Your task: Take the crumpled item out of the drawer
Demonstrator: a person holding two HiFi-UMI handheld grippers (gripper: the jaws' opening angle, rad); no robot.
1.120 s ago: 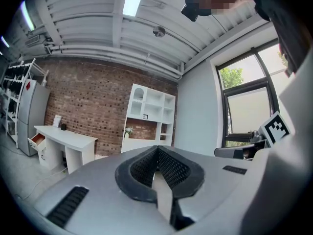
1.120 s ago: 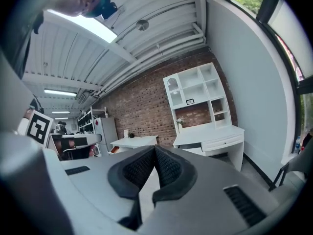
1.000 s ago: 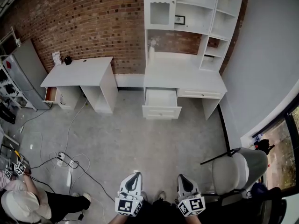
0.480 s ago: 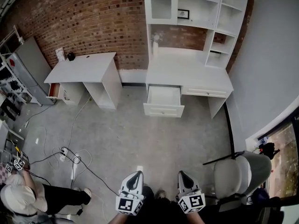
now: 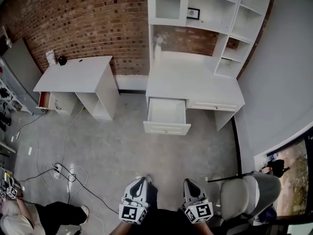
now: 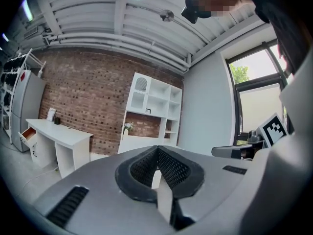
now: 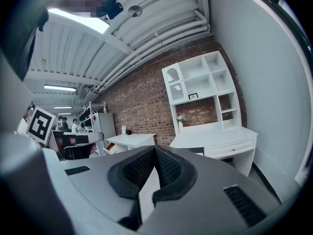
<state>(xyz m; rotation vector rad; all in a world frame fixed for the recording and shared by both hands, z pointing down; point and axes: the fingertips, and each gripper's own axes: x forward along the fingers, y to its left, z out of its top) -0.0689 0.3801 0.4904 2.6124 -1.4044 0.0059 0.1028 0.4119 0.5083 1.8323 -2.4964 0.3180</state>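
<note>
A white desk with a hutch (image 5: pixel 195 84) stands against the brick wall, several steps ahead. Its left drawer (image 5: pixel 167 112) is pulled open; the inside looks plain white from here, and I cannot make out any crumpled item in it. My left gripper (image 5: pixel 142 181) and right gripper (image 5: pixel 188 182) are held low at the bottom of the head view, far from the drawer. In the left gripper view the left gripper (image 6: pixel 157 148) has its pads together with nothing between them. In the right gripper view the right gripper (image 7: pixel 154 148) is shut and empty too.
A second white desk (image 5: pixel 73 75) stands at the left, with a small reddish drawer (image 5: pixel 43 100) pulled out. Cables (image 5: pixel 63 170) lie on the concrete floor at the left. A grey chair (image 5: pixel 239 197) is close on my right. A person (image 5: pixel 19 219) sits at the lower left.
The head view has come nearer to the hutch desk, so the open drawer looks larger. Both grippers keep their low place and stay shut.
</note>
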